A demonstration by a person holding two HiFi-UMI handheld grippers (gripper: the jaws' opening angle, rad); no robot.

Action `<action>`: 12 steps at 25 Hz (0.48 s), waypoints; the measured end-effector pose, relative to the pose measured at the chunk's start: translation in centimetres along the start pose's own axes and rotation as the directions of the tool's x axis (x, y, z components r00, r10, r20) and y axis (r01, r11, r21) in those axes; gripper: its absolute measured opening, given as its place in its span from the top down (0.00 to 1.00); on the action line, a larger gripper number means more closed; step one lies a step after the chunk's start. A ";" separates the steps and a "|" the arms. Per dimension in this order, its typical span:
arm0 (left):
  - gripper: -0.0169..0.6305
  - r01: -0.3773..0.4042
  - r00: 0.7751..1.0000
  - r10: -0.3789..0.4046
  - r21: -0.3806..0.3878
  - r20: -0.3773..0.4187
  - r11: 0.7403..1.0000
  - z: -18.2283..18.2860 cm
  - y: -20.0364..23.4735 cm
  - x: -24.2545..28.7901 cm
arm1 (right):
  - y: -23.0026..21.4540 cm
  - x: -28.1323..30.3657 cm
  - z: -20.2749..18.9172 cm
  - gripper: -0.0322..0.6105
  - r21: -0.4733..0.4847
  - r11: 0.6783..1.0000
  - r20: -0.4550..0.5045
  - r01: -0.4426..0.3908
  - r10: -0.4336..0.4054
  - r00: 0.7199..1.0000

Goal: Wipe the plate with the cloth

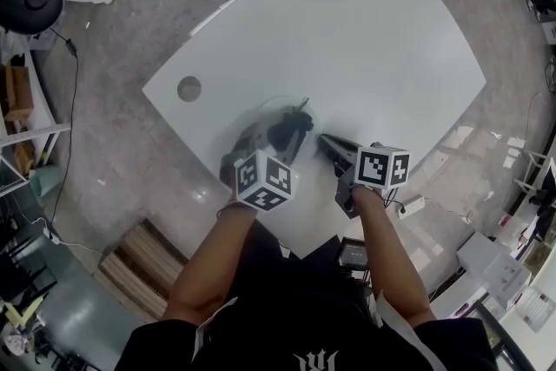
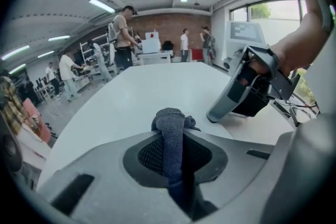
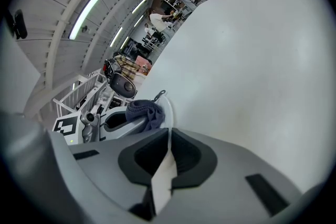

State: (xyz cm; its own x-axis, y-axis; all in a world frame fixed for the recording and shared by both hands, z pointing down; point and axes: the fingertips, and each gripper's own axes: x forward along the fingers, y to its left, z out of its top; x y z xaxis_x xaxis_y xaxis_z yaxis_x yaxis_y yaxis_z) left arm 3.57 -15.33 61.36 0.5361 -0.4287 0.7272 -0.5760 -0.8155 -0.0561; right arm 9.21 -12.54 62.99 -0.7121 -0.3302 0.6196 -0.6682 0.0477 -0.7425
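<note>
Your left gripper [image 2: 172, 136] clenches 1 bunched dark grey knitted cloth [image 2: 169, 119]; your right gripper [image 3: 168, 136] pinches the thin white plate [image 3: 164, 178] by its rim. The cloth sits just beside that rim.

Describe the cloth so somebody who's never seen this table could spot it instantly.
Find the big white table; near its closest edge is a plate. The cloth is the dark grey knitted wad pinched in the jaws of the left gripper beside it, the only soft thing.
</note>
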 end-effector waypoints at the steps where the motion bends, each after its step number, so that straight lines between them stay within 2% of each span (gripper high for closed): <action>1: 0.90 -0.026 1.000 0.026 -0.012 -0.004 1.000 -0.2 0.6 -0.1 | 0.0 -0.1 -0.1 0.92 0.000 1.000 0.000 0.000 0.000 1.000; 3: 0.90 -0.058 0.998 0.057 -0.014 -0.019 0.998 -0.5 2.0 -0.3 | -0.1 -0.2 -0.2 0.92 0.001 1.000 0.005 0.001 -0.001 1.000; 7: 0.90 -0.075 0.995 0.079 0.067 -0.053 0.995 -1.6 3.6 -1.7 | 0.0 -0.1 -0.2 0.92 0.001 1.000 0.016 0.004 -0.004 1.000; 12: 0.90 -0.071 0.990 0.085 0.129 -0.110 0.989 -4.1 2.5 -4.6 | -0.1 -0.2 -0.1 0.92 -0.002 1.000 0.026 0.012 -0.012 1.000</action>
State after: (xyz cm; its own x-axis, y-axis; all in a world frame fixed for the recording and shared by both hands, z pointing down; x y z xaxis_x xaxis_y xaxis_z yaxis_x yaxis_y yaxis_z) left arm -2.89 -13.82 60.62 0.4141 -0.4511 0.7906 -0.5279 -0.8266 -0.1952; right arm 9.38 -12.37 63.03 -0.6980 -0.3549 0.6219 -0.6774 0.0457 -0.7342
